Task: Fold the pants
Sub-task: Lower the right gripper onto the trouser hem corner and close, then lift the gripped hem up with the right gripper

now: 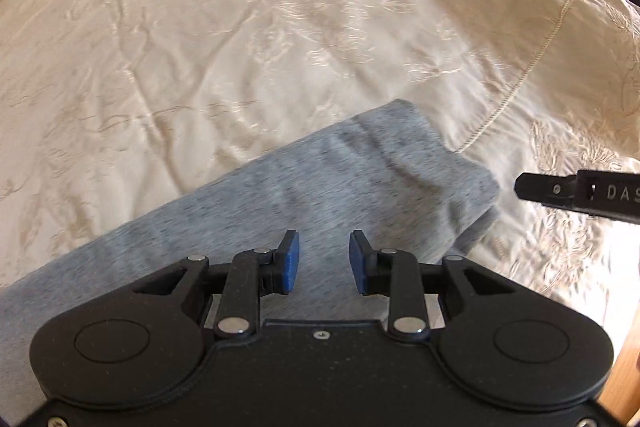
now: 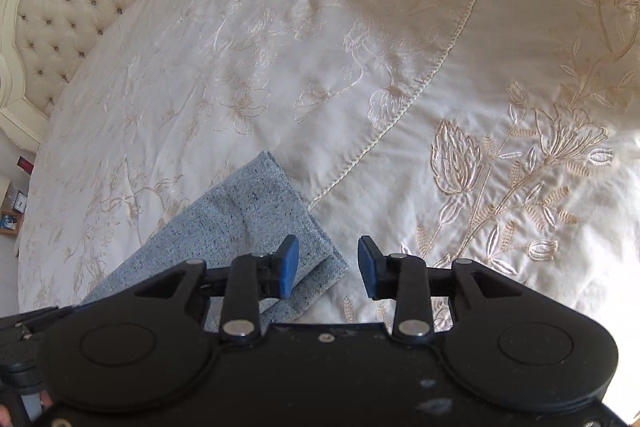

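While parted, both grippers (image 1: 324, 261) (image 2: 329, 265) hold nothing, pants (image 1: 320, 187) beneath.

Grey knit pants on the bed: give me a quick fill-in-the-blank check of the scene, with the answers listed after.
1. The grey knit pants lie on a cream embroidered ____.
2. The left gripper has blue pads and holds ____.
3. The right gripper stands ____ with no cloth between its pads.
4. The tufted cream ____ shows at the upper left in the right wrist view.

Answers: bedspread; nothing; open; headboard
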A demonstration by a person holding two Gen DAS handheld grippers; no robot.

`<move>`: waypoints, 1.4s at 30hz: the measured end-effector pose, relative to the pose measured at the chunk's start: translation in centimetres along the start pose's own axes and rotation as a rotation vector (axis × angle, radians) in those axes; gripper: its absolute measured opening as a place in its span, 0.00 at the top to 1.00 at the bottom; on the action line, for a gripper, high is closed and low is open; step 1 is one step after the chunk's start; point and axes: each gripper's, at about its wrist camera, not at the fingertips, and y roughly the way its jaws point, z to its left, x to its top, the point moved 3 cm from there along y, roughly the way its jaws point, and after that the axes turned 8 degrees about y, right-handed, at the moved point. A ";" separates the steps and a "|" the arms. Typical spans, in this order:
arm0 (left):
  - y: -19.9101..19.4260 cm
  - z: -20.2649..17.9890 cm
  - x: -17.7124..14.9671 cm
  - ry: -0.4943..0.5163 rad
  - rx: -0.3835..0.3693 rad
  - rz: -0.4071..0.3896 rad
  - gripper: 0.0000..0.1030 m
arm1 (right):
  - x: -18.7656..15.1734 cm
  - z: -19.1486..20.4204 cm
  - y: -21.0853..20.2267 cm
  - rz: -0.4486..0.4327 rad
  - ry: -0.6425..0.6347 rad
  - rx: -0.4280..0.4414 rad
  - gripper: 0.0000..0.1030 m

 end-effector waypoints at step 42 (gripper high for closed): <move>-4.1 9.7 -8.6 -0.256 0.167 0.089 0.64 | -0.5 -0.6 8.0 0.191 0.265 0.095 0.62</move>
